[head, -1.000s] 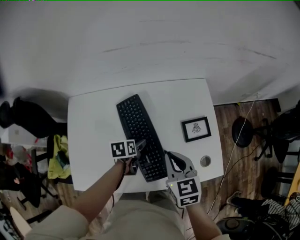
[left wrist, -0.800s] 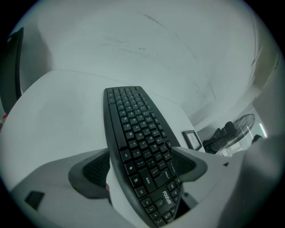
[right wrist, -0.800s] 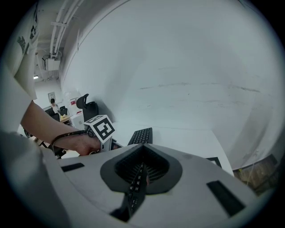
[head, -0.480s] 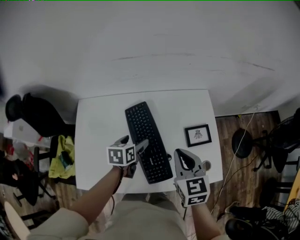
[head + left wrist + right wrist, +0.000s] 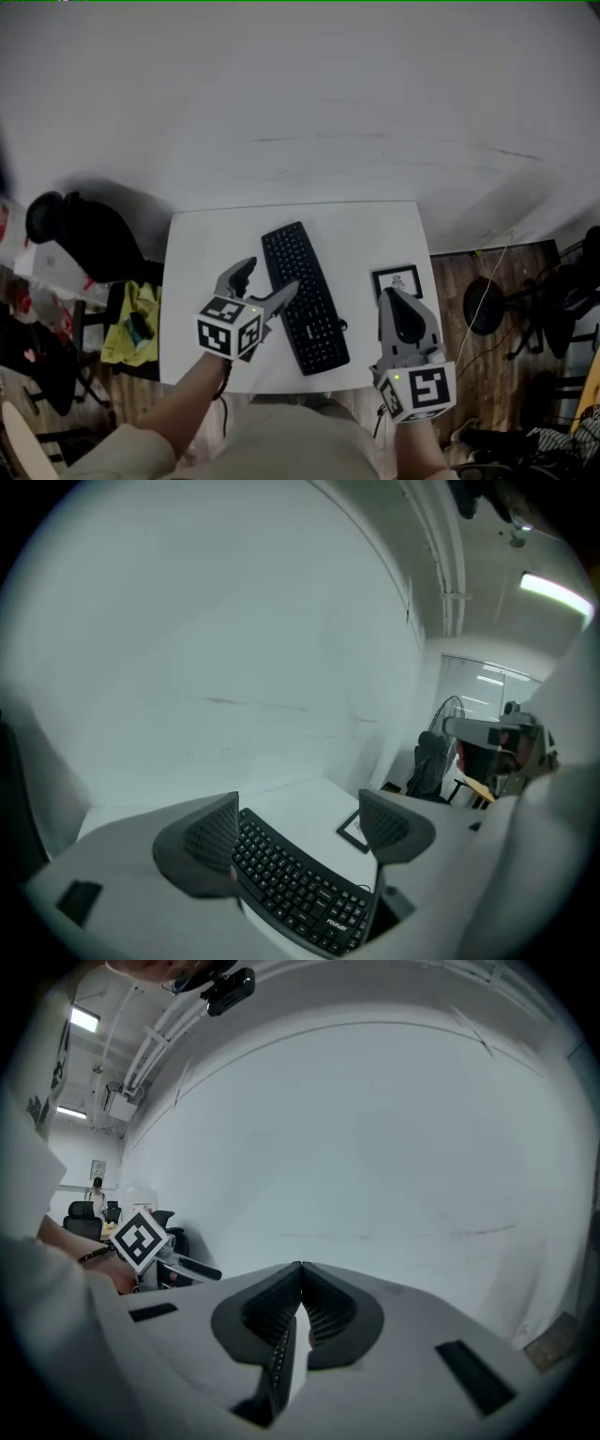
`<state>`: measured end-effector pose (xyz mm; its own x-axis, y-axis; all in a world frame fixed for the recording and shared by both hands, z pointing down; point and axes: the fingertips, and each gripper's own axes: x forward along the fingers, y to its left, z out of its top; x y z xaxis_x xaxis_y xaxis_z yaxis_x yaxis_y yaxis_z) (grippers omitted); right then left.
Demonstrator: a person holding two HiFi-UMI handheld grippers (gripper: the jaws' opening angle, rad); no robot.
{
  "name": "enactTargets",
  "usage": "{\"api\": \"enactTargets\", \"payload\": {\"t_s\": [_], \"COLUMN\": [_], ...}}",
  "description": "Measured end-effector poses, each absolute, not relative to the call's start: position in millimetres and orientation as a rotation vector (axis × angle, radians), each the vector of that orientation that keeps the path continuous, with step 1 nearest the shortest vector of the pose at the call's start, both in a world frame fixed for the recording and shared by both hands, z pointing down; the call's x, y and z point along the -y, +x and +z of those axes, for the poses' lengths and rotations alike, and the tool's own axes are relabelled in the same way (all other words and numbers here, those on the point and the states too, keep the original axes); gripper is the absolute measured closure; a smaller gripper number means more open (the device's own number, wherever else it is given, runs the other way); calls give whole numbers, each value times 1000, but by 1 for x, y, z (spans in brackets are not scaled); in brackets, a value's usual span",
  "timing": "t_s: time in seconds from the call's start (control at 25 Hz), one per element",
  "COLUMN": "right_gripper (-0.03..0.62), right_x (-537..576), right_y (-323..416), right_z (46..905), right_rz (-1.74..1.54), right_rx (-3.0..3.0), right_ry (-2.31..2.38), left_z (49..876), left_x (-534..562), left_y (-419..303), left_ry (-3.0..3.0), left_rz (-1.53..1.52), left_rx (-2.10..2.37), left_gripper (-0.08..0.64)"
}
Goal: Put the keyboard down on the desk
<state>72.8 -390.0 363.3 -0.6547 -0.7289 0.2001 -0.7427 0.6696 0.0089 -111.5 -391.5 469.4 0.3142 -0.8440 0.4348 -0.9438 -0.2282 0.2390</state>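
White tabletop (image 5: 202, 253), lower centre of the head view. The keyboard (image 5: 305, 295) lies flat on it, diagonal, near end close to the front edge. Looks set down.

Left gripper (image 5: 267, 284): jaws released, gripping nothing. In the left gripper view the keyboard shows below the gap. Right gripper (image 5: 392, 296): jaws clenched, empty, hanging over the picture frame (image 5: 397, 281).

Risks: a low left pull-back could clip the keyboard's side and skew it toward the edge; a right-hand dip would knock the frame.

Containers: none seen. The frame holds only its print.
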Motion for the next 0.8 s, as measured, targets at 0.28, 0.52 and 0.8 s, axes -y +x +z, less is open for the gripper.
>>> {"api": "enactTargets", "payload": {"t_s": [0.28,0.52,0.8], "right_gripper": [568,569,569], "right_x": [383,375,360], "right_y": [75,79,86], "right_z": [311,286,278], "right_rz": [-9,-91,-205], "right_rx": [2780,2806,2781], "right_ry": [1258,1278,1262], "left_z": [399,344,313], "left_x": [381,366,351], "left_y": [-113,-116,-110], "left_ry": [2307,2507,2604], "left_rz": [247,288,232], "left_rx": [1593,1774,1799], "left_gripper": [191,384,493]}}
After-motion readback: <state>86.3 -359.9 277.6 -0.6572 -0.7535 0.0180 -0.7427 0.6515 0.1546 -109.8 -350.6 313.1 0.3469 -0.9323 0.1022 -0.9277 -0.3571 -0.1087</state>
